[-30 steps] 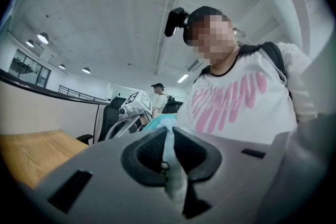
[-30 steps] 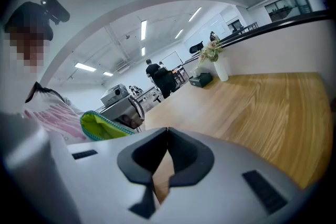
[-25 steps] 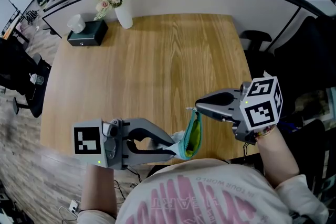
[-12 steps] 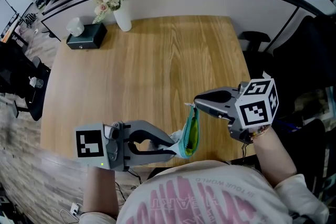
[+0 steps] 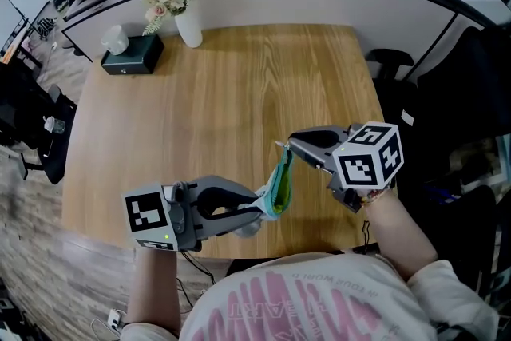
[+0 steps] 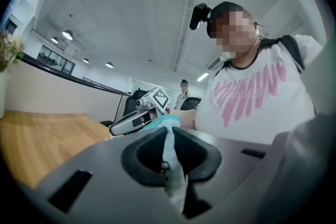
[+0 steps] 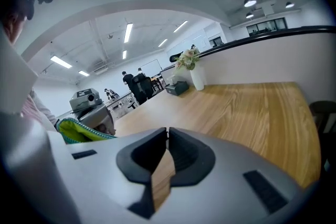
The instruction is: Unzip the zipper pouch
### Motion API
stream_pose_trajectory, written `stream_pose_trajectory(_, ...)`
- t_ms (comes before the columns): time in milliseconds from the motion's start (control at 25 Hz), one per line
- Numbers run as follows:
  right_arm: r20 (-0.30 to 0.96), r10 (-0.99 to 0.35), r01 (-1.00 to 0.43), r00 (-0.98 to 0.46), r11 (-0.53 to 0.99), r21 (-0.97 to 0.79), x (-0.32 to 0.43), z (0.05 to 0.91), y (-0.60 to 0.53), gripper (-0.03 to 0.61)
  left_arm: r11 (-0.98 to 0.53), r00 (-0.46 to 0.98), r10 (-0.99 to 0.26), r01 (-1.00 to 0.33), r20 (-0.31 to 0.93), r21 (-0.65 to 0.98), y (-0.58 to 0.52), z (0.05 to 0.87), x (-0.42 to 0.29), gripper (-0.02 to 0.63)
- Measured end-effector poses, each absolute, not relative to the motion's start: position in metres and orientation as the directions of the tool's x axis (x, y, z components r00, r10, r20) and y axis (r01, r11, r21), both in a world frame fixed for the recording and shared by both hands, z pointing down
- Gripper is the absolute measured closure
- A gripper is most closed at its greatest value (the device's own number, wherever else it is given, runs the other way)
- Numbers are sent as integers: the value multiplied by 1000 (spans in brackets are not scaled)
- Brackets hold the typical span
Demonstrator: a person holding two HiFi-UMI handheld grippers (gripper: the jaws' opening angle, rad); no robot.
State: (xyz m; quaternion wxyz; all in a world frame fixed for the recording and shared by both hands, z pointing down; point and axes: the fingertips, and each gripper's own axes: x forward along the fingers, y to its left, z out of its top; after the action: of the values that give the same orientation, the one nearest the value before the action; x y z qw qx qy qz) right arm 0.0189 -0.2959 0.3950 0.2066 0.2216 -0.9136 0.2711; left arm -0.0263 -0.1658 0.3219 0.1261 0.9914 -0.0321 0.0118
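Note:
A teal zipper pouch (image 5: 279,186) with a lime-green lining hangs upright over the table's near edge, its mouth gaping. My left gripper (image 5: 259,212) is shut on the pouch's lower corner; in the left gripper view the pale teal fabric (image 6: 169,149) runs up between its pads. My right gripper (image 5: 287,144) sits at the pouch's upper end. Its jaws are opening: the right gripper view shows a thin gap (image 7: 167,136) with nothing in it, and the pouch (image 7: 79,131) lies off to the left. The zipper pull is too small to make out.
The wooden table (image 5: 223,92) stretches ahead. At its far left stand a white vase of flowers (image 5: 188,20) and a black tissue box (image 5: 132,52). A dark chair (image 5: 387,60) is off the right side. The person's torso is close behind the pouch.
Both grippers and the pouch have moved forward and a little left, from in front of the torso to over the table's near edge. The right gripper has come nearer the left one.

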Motion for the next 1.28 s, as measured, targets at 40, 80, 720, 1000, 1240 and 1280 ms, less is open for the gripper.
stream_pose_trajectory(40, 502, -294, -519, -814, 755, -400, 16, 398, -297, 561, -964, 997, -65, -71, 33, 256, -166, 324, -27, 575)
stream_pose_trajectory(80, 506, -295, -522, -810, 756, -395, 12, 401, -297, 561, -961, 997, -74, -79, 29, 263, -167, 325, -29, 575)
stream_pose_trajectory(720, 454, -455, -641, -766, 592, -489, -12, 417, -298, 542, -852, 881, -467, -424, -79, 308, -204, 304, -58, 574)
stream_pose_trajectory(1000, 406, -513, -647, -757, 496, -579, 7, 409, -293, 504, -694, 707, -702, -648, -90, 314, -224, 305, -97, 574)
stream_pose_trajectory(1240, 358, -605, -684, -711, 477, -552, 24, 400, -284, 579, -393, 439, -898, -816, 13, 424, -233, 330, -140, 574)
stream_pose_trajectory(1280, 348, -625, -694, -699, 473, -543, 28, 397, -281, 581, -356, 409, -912, -829, 34, 431, -231, 336, -144, 574)
